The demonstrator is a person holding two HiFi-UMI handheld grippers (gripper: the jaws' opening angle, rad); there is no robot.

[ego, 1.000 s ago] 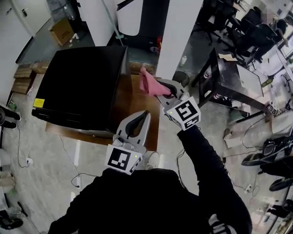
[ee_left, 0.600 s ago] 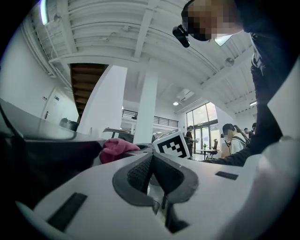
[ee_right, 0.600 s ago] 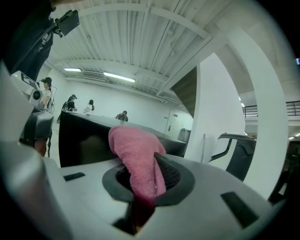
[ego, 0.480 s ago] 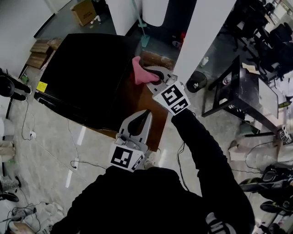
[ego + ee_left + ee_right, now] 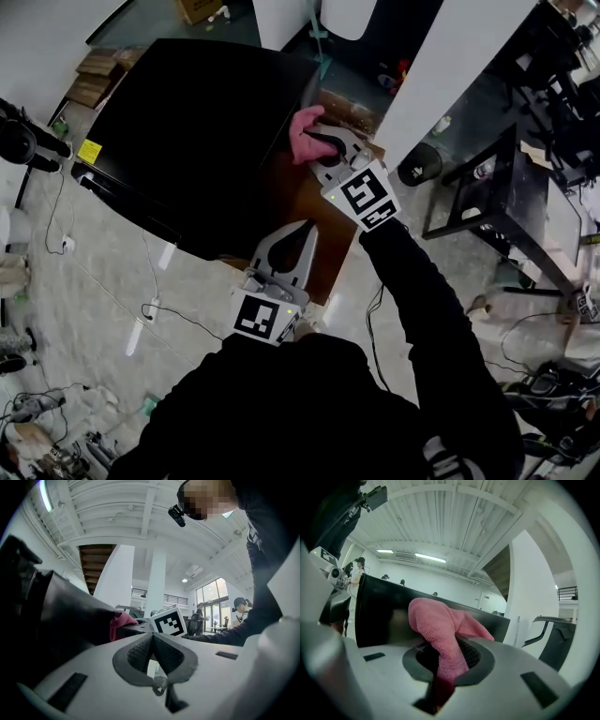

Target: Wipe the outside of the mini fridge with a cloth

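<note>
Head view looks steeply down on a black mini fridge [image 5: 187,131] standing on a brown wooden counter [image 5: 291,211]. The right gripper [image 5: 317,142] reaches along the fridge's side, and its jaws are clamped on a pink cloth [image 5: 302,134]. The cloth bunches out past the jaw tips and lies against the fridge's upper edge at the near corner. Behind those jaws sits the gripper's marker cube [image 5: 361,195], and a black sleeve [image 5: 412,291] runs back from it toward the person.

The right gripper view confirms the grip. A fold of the cloth [image 5: 440,630] passes down between the jaws of the right gripper [image 5: 445,660] and is pinched there. The rest mounds above and ahead of the jaws, in front of the fridge's glossy black face [image 5: 382,616].

The left gripper [image 5: 304,231] hangs nearer the person, over the counter's edge. Its tips point toward the fridge's near side without touching it. In the left gripper view the jaws of the left gripper [image 5: 152,639] are drawn together with nothing between them. The fridge [image 5: 61,611] fills the space to the left of these jaws. Ahead of them, the cloth [image 5: 121,620] and the right gripper's marker cube [image 5: 168,620] show just past the tips.

A yellow sticker [image 5: 90,151] marks the fridge's far left corner.
</note>
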